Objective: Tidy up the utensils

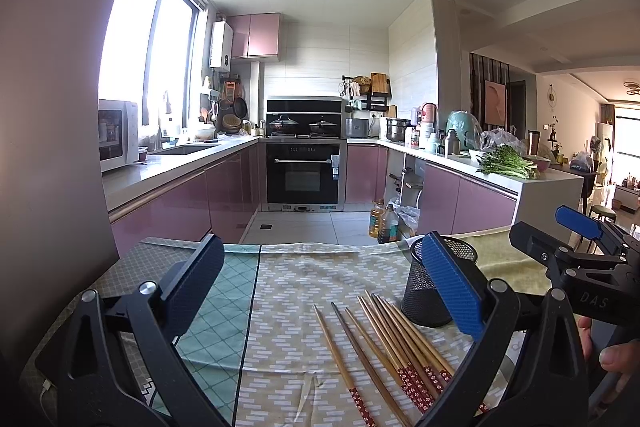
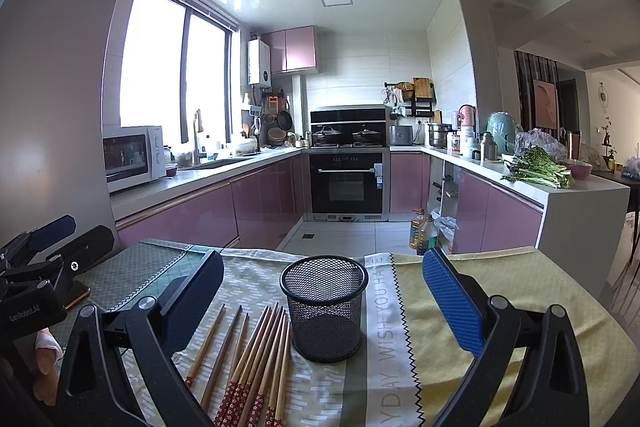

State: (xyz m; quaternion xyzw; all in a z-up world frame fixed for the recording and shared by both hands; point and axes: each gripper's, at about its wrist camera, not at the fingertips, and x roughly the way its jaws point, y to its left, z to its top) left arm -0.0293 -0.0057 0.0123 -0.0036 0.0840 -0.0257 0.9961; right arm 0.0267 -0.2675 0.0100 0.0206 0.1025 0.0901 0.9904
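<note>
Several wooden chopsticks [image 1: 384, 343] with red patterned ends lie side by side on the cloth-covered table [image 1: 288, 291]. To their right stands a black mesh holder [image 1: 430, 291], upright and empty. My left gripper [image 1: 320, 287] hovers above the table, open, nothing between its fingers. In the right wrist view the mesh holder [image 2: 325, 307] sits dead ahead with the chopsticks [image 2: 256, 359] at its left. My right gripper [image 2: 324, 303] is open, the holder seen between its fingers. The right gripper [image 1: 576, 239] also shows at the left view's right edge.
The table [image 2: 460, 307] carries patchwork cloths in green, beige and yellow. Beyond its far edge is a kitchen floor, pink cabinets, an oven [image 1: 303, 171] and oil bottles [image 1: 384, 223]. A hand [image 1: 616, 355] holds the right gripper's handle. A wall [image 1: 52, 147] stands at the left.
</note>
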